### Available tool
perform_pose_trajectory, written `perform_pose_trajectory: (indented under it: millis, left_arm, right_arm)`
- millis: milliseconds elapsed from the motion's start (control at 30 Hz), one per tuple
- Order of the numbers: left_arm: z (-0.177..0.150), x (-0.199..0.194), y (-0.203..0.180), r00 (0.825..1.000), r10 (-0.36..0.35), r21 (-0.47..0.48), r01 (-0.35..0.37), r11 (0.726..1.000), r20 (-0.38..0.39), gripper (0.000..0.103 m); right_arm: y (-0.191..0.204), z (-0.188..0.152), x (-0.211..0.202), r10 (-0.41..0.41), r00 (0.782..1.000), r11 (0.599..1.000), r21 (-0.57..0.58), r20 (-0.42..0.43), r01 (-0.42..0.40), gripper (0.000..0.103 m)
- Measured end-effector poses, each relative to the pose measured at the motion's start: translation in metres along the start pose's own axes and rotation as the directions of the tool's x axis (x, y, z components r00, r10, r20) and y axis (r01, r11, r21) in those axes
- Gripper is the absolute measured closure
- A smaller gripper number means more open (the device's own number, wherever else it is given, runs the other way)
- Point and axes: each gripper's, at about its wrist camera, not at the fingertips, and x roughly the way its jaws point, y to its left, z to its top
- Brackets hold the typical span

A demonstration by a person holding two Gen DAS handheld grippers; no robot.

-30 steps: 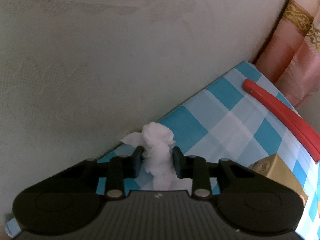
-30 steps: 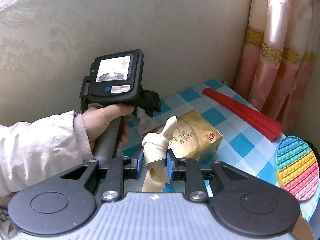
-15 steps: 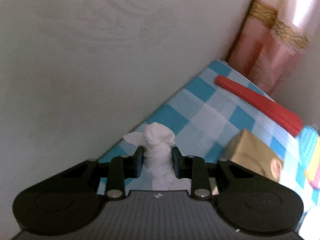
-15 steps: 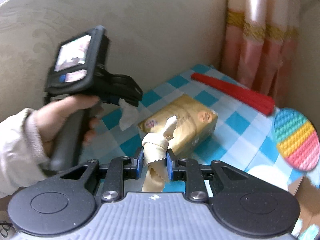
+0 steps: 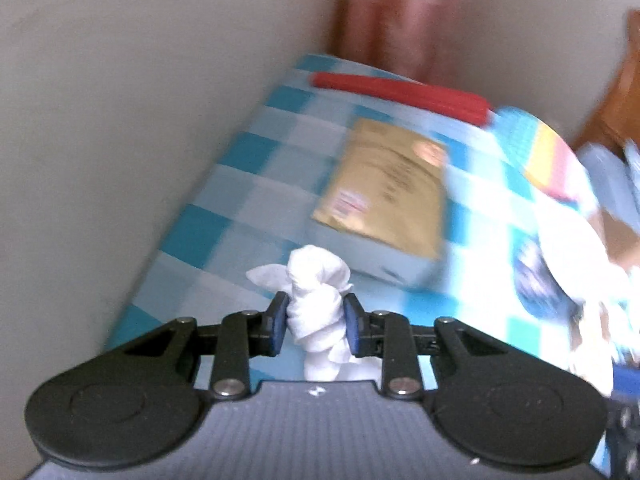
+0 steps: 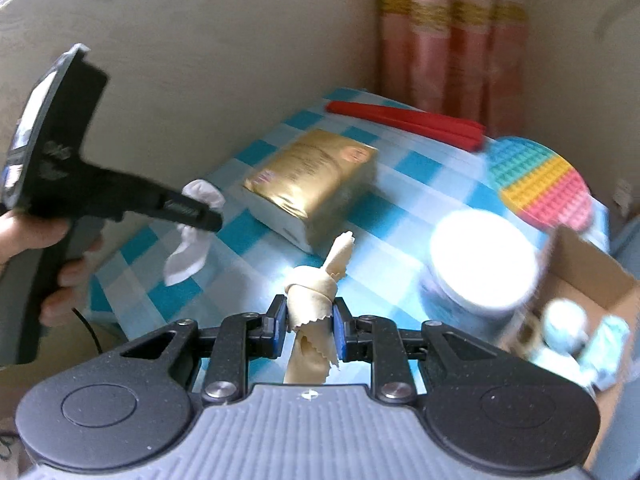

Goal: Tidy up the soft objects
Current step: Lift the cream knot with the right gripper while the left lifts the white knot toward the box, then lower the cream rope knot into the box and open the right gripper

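Left wrist view: left gripper (image 5: pixel 314 322) clamped on a knotted white cloth (image 5: pixel 318 300), above a blue-and-white checked tablecloth (image 5: pixel 224 216); gold tissue pack (image 5: pixel 386 184) beyond. Right wrist view: right gripper (image 6: pixel 308 330) clamped on a knotted cream cloth (image 6: pixel 314 312); cardboard box (image 6: pixel 580 280) at right.

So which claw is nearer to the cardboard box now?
Right. The right claw, holding the beige cloth, is beside the cardboard box. The left claw is beyond the gold pack.
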Motion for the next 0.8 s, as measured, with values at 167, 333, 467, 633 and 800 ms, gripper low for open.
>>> perform_pose_trajectory:
  millis: [167,333,467,633,800]
  left_arm:
    - [-0.017,-0.015,-0.041,0.995,-0.093,0.139,0.097,0.985,-0.039,0.075]
    - [-0.018,-0.026,-0.092,0.987,-0.158,0.274,0.162,0.948,-0.034,0.075]
    - [-0.011,-0.029,-0.125,0.978,-0.208,0.344,0.206,0.916,-0.029,0.075]
    - [0.001,-0.03,-0.155,0.97,-0.241,0.368,0.24,0.898,-0.044,0.075]
    - [0.014,-0.029,-0.175,0.964,-0.261,0.387,0.256,0.886,-0.041,0.075]
  right_arm:
    - [-0.032,-0.023,-0.031,-0.09,0.996,0.993,0.08,0.015,0.088,0.076]
    - [-0.079,-0.039,-0.056,-0.201,0.979,0.962,0.197,0.035,0.19,0.075]
    - [-0.116,-0.041,-0.056,-0.207,0.977,0.936,0.301,0.046,0.184,0.075]
    - [-0.14,-0.032,-0.04,-0.202,0.977,0.923,0.344,0.062,0.169,0.059]
    - [-0.156,-0.037,-0.03,-0.195,0.979,0.91,0.384,0.066,0.156,0.037]
